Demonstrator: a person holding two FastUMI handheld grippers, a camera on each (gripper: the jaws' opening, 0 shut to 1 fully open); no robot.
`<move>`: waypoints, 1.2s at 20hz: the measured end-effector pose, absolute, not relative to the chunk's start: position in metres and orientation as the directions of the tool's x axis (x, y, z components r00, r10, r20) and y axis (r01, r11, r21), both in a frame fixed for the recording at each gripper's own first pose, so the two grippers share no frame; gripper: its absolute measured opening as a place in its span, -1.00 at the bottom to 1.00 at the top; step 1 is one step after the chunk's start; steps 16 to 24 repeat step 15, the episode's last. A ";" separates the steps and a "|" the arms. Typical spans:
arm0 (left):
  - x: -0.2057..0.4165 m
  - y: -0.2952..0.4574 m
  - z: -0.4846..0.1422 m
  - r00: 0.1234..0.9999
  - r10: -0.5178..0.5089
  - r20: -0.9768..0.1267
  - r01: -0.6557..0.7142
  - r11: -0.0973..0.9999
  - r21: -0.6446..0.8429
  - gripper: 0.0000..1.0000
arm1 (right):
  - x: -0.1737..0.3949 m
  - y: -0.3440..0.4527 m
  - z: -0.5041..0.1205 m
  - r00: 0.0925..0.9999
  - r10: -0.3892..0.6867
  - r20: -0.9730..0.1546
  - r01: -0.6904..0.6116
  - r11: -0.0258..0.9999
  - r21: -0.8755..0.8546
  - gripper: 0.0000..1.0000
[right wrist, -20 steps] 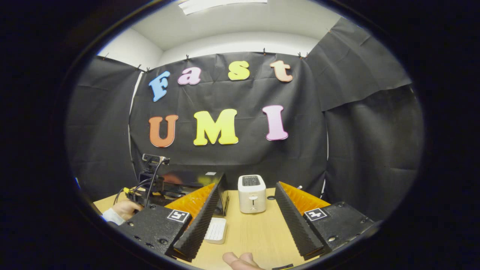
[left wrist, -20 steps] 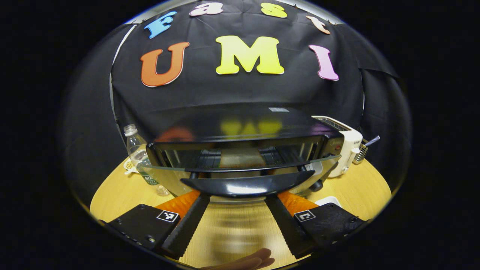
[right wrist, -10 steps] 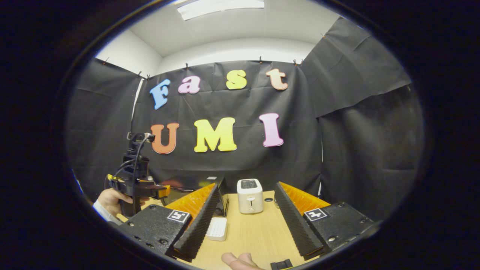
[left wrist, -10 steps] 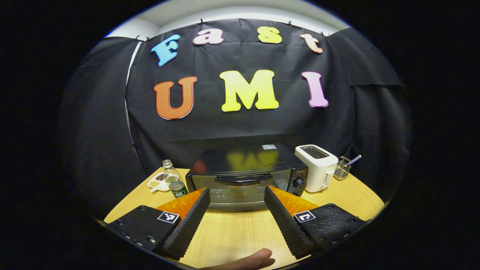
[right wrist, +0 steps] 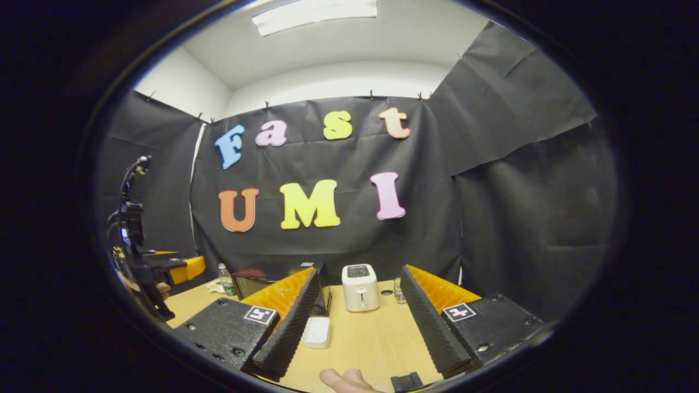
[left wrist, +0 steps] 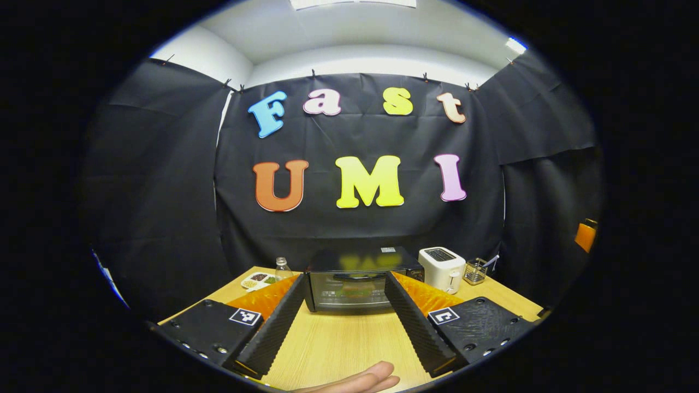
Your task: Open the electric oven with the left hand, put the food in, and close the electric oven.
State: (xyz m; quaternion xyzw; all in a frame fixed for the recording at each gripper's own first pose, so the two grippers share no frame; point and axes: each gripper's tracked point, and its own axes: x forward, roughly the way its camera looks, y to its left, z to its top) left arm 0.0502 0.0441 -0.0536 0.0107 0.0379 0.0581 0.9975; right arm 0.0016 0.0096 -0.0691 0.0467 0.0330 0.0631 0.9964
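The oven (left wrist: 357, 281) sits at the back of the wooden table (left wrist: 338, 346), right against the black cloth wall, door shut and glass front facing the left gripper's camera. Something greenish shows through the glass (too blurry to say what). Its long side runs left to right across the table. Just beside it on the right is a white toaster (left wrist: 441, 267), then a small wire basket (left wrist: 475, 271) with a utensil poking out. On the other side there's a clear bottle (left wrist: 282, 267) and a small dish of seeds (left wrist: 256, 280).

The left gripper (left wrist: 341, 322) hangs well back from the oven, fingers spread wide with nothing between them. The right gripper (right wrist: 355, 327) is spread and empty too, aimed at the toaster, with a white pad-like thing (right wrist: 317, 333) on the table by its left finger.
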 end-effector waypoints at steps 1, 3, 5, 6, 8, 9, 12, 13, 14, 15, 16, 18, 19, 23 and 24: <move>0.041 0.045 -0.045 0.991 0.123 -0.047 -0.122 0.992 0.028 0.90 | 0.001 0.009 -0.063 0.990 0.133 -0.048 -0.129 0.988 0.086 0.92; 0.022 0.049 -0.031 0.991 0.134 -0.006 -0.134 0.991 0.028 0.90 | 0.001 0.005 -0.053 0.992 0.126 -0.029 -0.123 0.990 0.066 0.92; 0.005 0.054 -0.032 0.987 0.159 0.001 -0.159 0.987 0.024 0.90 | 0.001 0.004 -0.050 0.993 0.119 -0.023 -0.118 0.992 0.052 0.92; -0.003 0.056 -0.033 0.985 0.171 -0.001 -0.171 0.985 0.028 0.90 | 0.001 0.004 -0.050 0.993 0.120 -0.023 -0.119 0.992 0.049 0.92; -0.015 0.061 -0.039 0.981 0.193 0.007 -0.193 0.980 0.049 0.91 | -0.002 0.011 -0.055 0.990 0.137 -0.036 -0.135 0.989 0.052 0.92; -0.022 0.063 -0.044 0.979 0.202 0.004 -0.202 0.978 0.053 0.90 | -0.003 0.013 -0.058 0.989 0.142 -0.043 -0.140 0.989 0.054 0.92; -0.035 0.059 -0.054 0.980 0.196 -0.014 -0.196 0.980 0.025 0.90 | -0.005 0.017 -0.059 0.987 0.156 -0.044 -0.154 0.987 0.053 0.92; -0.038 0.060 -0.052 0.981 0.192 -0.009 -0.192 0.981 0.017 0.90 | -0.007 0.020 -0.060 0.986 0.162 -0.045 -0.160 0.986 0.050 0.92; -0.040 0.059 -0.053 0.982 0.188 -0.010 -0.188 0.982 0.013 0.90 | -0.008 0.022 -0.061 0.985 0.164 -0.048 -0.161 0.986 0.049 0.92; -0.042 0.058 -0.054 0.983 0.185 -0.010 -0.185 0.983 0.012 0.90 | -0.009 0.023 -0.063 0.985 0.165 -0.049 -0.163 0.985 0.050 0.92; -0.042 0.058 -0.054 0.983 0.185 -0.010 -0.185 0.983 0.012 0.90 | -0.009 0.023 -0.063 0.985 0.165 -0.049 -0.163 0.985 0.050 0.92; -0.042 0.058 -0.054 0.983 0.185 -0.010 -0.185 0.983 0.012 0.90 | -0.009 0.023 -0.063 0.985 0.165 -0.049 -0.163 0.985 0.050 0.92; -0.042 0.058 -0.054 0.983 0.185 -0.010 -0.185 0.983 0.012 0.90 | -0.009 0.023 -0.063 0.985 0.165 -0.049 -0.163 0.985 0.050 0.92; -0.042 0.058 -0.054 0.983 0.185 -0.010 -0.185 0.983 0.012 0.90 | -0.009 0.023 -0.063 0.985 0.165 -0.049 -0.163 0.985 0.050 0.92; -0.042 0.058 -0.054 0.983 0.185 -0.010 -0.185 0.983 0.012 0.90 | -0.009 0.023 -0.063 0.985 0.165 -0.049 -0.163 0.985 0.050 0.92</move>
